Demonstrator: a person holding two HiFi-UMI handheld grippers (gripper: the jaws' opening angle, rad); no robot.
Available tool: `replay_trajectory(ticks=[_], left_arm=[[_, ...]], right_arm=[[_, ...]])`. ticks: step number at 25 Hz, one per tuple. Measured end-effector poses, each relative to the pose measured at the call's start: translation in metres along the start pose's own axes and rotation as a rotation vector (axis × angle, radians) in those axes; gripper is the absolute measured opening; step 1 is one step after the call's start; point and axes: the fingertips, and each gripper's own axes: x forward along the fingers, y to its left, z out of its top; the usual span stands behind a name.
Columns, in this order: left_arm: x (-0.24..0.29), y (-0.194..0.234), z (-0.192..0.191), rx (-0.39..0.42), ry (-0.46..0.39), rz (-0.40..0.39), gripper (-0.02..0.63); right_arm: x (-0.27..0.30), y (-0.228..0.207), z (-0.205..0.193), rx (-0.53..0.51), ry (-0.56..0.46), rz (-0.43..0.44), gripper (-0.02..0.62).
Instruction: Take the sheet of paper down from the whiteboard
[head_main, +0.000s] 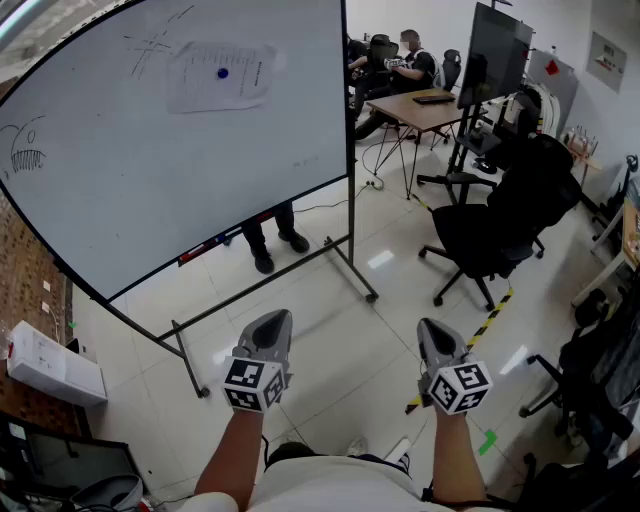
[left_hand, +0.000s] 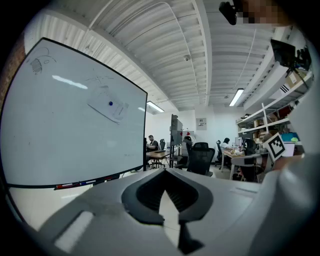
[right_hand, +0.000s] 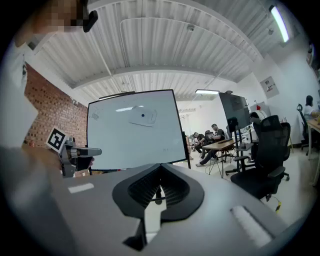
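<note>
Hanging: one paper (head_main: 220, 85), under one blue magnet (head_main: 222, 72), on one whiteboard (head_main: 150, 190).
Grippers: two; left gripper (head_main: 275, 320), right gripper (head_main: 433, 326), both fully closed, holding nothing.
Legs: one pair (head_main: 275, 240) behind whiteboard.

Left tongs (head_main: 272, 330) closed, empty, right tongs (head_main: 436, 336) closed, empty, side by side

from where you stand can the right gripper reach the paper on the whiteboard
Probably not yet: the right gripper is shut, well short of the whiteboard, where the sheet of paper sits high. Only floor between.
</note>
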Motion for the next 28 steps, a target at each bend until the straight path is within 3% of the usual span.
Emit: replay_trajectory(ticks=[6, 14, 20, 28], left_arm=[[0.021, -0.004, 0.003, -0.013, -0.001, 0.026, 0.006], [0.065, 0.037, 0.021, -0.043, -0.047, 0.033, 0.006], [0.120, 0.092, 0.034, -0.075, -0.075, 0.019, 0.006], [0.169, 0.199, 0.071, -0.035, -0.113, 0.040, 0.006]], right_arm=[[0.007, -0.024, -0.012, 0.026, 0.034, 0.015, 0.006], [0.062, -0.039, 0.009, -0.029, 0.041, 0.016, 0.006], [0.139, -0.042, 0.029, -0.075, 0.055, 0.016, 0.006], [0.265, -0.015, 0.068, -0.132, 0.014, 0.046, 0.006]])
